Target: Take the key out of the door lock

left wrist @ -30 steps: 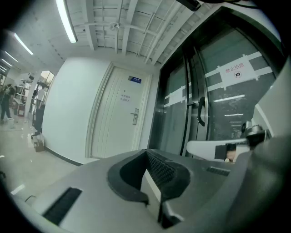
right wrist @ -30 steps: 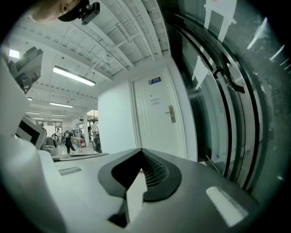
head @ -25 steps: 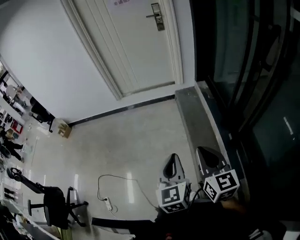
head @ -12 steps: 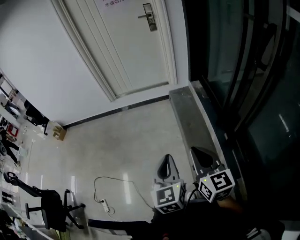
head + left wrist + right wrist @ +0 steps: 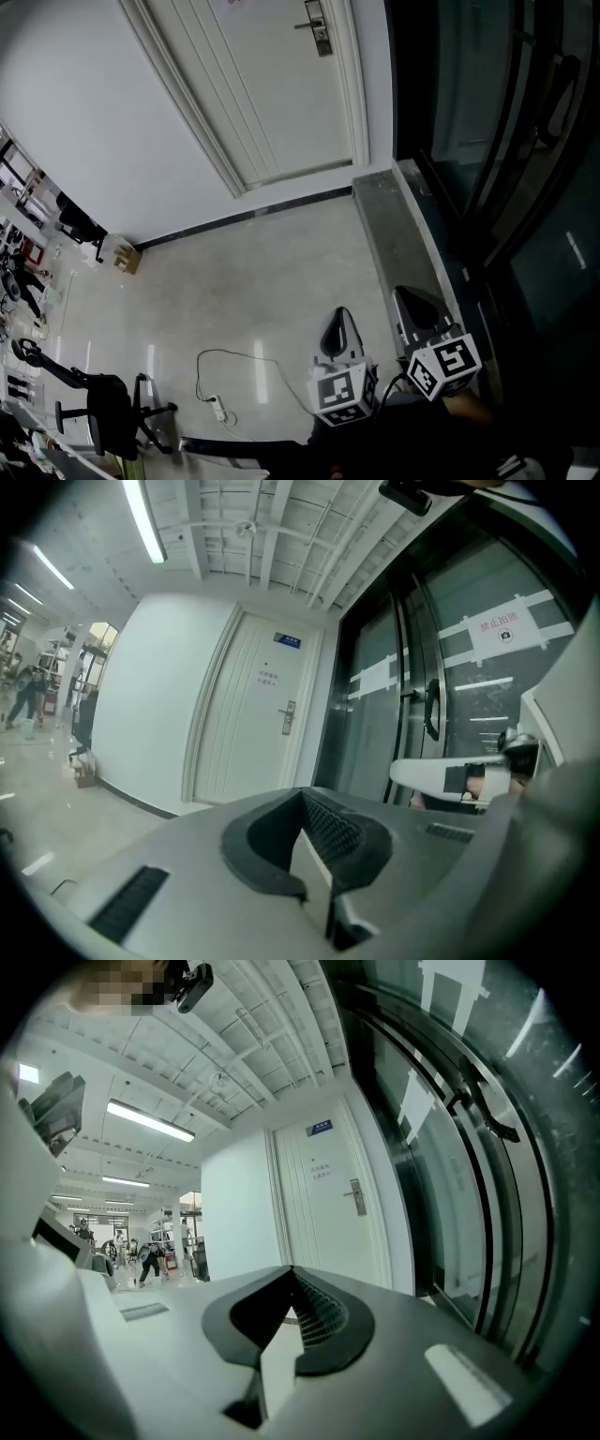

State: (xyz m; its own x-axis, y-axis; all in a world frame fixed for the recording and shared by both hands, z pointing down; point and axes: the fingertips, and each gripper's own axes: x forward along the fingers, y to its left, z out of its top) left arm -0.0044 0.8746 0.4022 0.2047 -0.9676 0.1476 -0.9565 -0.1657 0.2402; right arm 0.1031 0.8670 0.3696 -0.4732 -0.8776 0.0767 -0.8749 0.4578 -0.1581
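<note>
The white door (image 5: 272, 84) stands shut at the far end of the floor, with its metal lock plate and lever (image 5: 317, 30) high on its right side. The lock (image 5: 288, 718) also shows in the left gripper view, and the lock (image 5: 355, 1197) appears again in the right gripper view. No key can be made out at this distance. My left gripper (image 5: 339, 328) and right gripper (image 5: 417, 309) hang low, side by side, far short of the door. The jaws of both the left gripper (image 5: 304, 799) and the right gripper (image 5: 292, 1277) meet with nothing between them.
A dark glass wall (image 5: 506, 159) with a grey stone ledge (image 5: 398, 234) runs along the right. On the floor lie a cable with a power strip (image 5: 217, 405), an office chair (image 5: 108, 412) and a cardboard box (image 5: 127, 256). People stand far off at the left.
The head view swung so the door slid left and came back; the door sits about where it was a second ago. Both grippers stay low and shut.
</note>
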